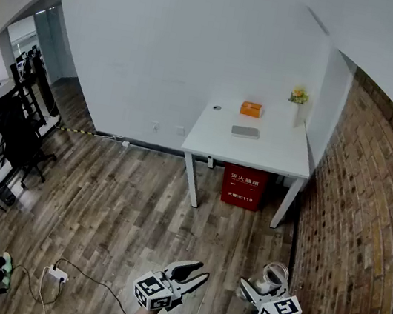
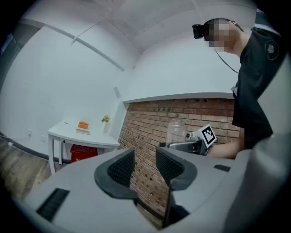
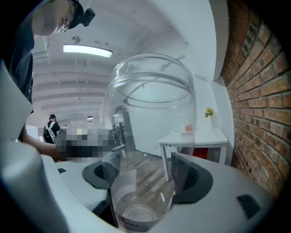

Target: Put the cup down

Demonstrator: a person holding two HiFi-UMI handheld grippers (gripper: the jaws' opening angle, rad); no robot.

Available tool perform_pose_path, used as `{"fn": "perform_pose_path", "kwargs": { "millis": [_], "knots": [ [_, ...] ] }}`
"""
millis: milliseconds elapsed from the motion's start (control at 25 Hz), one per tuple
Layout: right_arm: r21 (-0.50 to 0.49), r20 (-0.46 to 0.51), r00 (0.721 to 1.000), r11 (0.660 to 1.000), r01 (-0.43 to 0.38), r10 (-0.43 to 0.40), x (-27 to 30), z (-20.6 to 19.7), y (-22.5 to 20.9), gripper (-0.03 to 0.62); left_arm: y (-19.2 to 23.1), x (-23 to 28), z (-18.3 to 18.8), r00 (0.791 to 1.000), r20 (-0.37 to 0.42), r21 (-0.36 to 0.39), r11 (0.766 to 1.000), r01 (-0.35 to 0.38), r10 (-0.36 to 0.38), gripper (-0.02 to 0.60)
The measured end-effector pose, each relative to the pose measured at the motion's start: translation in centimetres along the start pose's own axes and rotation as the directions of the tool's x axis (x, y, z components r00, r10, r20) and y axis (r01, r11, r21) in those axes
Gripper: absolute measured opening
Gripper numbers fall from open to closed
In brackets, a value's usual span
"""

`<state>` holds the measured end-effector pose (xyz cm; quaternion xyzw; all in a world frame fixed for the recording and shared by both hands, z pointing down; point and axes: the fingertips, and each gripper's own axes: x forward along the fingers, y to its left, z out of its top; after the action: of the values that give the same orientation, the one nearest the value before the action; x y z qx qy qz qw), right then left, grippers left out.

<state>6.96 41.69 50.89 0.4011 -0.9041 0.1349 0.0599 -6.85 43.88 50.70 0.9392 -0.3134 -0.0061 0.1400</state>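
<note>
A clear plastic cup (image 3: 150, 136) stands upright between the pads of my right gripper (image 3: 145, 175), which is shut on its lower part. It looks empty. In the head view the cup (image 1: 272, 276) and right gripper (image 1: 265, 282) hang low at the right, over the wooden floor near the brick wall. My left gripper (image 1: 195, 271) is beside it on the left, open and empty. The left gripper view shows its jaws (image 2: 144, 166) apart with only the wall between them, and the cup (image 2: 176, 131) further off.
A white table (image 1: 257, 154) stands ahead against the wall, carrying an orange box (image 1: 251, 109), a flat grey thing (image 1: 245, 132) and a vase of flowers (image 1: 299, 97). A red box (image 1: 243, 187) sits under it. A brick wall (image 1: 362, 242) runs along the right. Chairs (image 1: 19, 136) and a power strip (image 1: 55, 273) are at the left.
</note>
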Motion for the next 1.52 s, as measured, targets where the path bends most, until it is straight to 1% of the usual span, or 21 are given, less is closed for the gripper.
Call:
{"fn": "perform_pose_path", "kwargs": {
  "millis": [280, 480, 600, 800, 1080, 1520],
  "knots": [
    [-0.003, 0.005, 1.000, 1.000, -0.008, 0.008, 0.0, 0.3, -0.1, 0.364, -0.5, 0.2, -0.2, 1.000, -0.010, 0.001, 1.000, 0.002, -0.002, 0.153],
    [0.009, 0.013, 0.999, 0.999, -0.039, 0.039, 0.4, 0.6, 0.3, 0.364, -0.4, 0.1, -0.1, 1.000, -0.007, 0.007, 1.000, -0.002, 0.002, 0.152],
    [-0.002, 0.006, 0.998, 0.998, -0.060, 0.060, 0.4, 0.5, 0.8, 0.364, -0.6, 0.1, -0.2, 1.000, -0.009, 0.009, 1.000, -0.002, 0.002, 0.152],
    [-0.011, 0.006, 0.998, 0.998, -0.070, 0.070, 0.2, 0.5, 1.3, 0.364, -0.9, -0.1, -0.2, 1.000, -0.008, 0.010, 1.000, 0.003, -0.003, 0.152],
    [-0.019, 0.003, 0.998, 0.998, -0.058, 0.058, -0.2, 0.5, 1.0, 0.364, -1.2, 0.4, 0.0, 1.000, -0.010, 0.022, 1.000, 0.017, -0.016, 0.152],
    [-0.009, -0.002, 0.998, 0.998, -0.062, 0.062, -0.5, 0.4, 0.1, 0.364, -1.4, 1.4, -0.2, 0.999, -0.024, 0.018, 1.000, 0.023, -0.023, 0.152]
  ]
}}
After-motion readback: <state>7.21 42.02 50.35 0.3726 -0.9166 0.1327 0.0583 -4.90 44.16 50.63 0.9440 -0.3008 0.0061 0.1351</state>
